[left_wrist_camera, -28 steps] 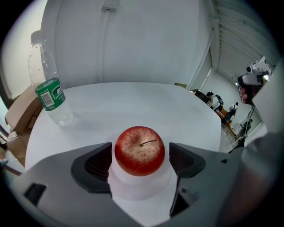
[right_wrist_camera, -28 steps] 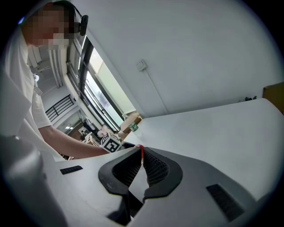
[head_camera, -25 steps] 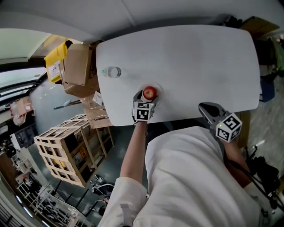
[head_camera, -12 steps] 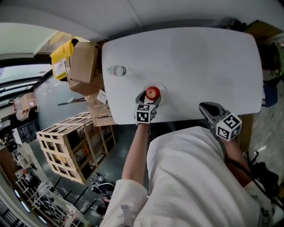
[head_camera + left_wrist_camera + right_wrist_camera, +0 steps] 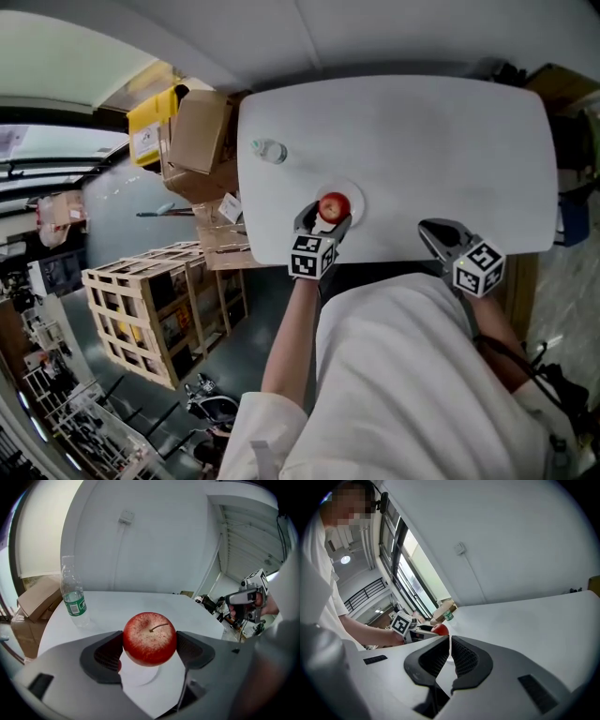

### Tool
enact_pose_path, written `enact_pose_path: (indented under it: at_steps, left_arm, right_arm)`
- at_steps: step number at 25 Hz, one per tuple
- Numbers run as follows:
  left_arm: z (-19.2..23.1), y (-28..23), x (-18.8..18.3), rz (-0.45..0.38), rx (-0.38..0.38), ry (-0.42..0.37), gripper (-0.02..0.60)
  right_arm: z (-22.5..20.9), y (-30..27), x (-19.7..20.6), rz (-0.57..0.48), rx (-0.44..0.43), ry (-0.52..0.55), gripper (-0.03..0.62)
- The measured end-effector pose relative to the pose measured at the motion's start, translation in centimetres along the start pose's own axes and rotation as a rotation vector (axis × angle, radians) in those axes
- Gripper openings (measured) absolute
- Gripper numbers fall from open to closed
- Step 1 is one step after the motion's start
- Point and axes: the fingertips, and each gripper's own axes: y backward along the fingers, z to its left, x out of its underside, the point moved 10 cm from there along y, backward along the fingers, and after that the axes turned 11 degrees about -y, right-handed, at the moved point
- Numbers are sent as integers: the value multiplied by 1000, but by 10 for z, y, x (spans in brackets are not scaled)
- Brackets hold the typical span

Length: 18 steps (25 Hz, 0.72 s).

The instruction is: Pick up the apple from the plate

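Cardboard boxes (image 5: 202, 131), plain brown, are stacked off the left end of the white desk (image 5: 422, 141), and a slatted wooden crate (image 5: 141, 309) stands on the floor nearer the person. On the left part of the desk a clear plastic water bottle with a green label (image 5: 72, 595) stands upright, well apart from the other things. Right of it, near the desk's front edge, the left gripper (image 5: 326, 214) has its jaws closed on a red apple (image 5: 150, 638): one dark pad presses on each side of the fruit, and its stem points up. The apple hangs in the air above a round white plate (image 5: 140, 677), clear of its surface, with the plate's rim showing under the jaws. Further right, the right gripper (image 5: 450, 656) hovers by the front edge of the desk. Its jaws are closed together, with nothing between them, and it is well apart from the plate.
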Motion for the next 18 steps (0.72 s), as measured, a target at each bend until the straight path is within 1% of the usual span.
enact_pose_path:
  at_steps: [6, 12, 18]
  left_arm:
    - [-7, 38, -6, -73, 30, -1, 357]
    - [-16, 75, -3, -138, 64, -10, 357]
    - [-24, 114, 4, -179, 77, -25, 357]
  right_arm:
    - [23, -4, 7, -12, 4, 30, 38]
    - [48, -3, 17, -36, 18, 59, 38]
    - [79, 3, 28, -59, 22, 93, 38]
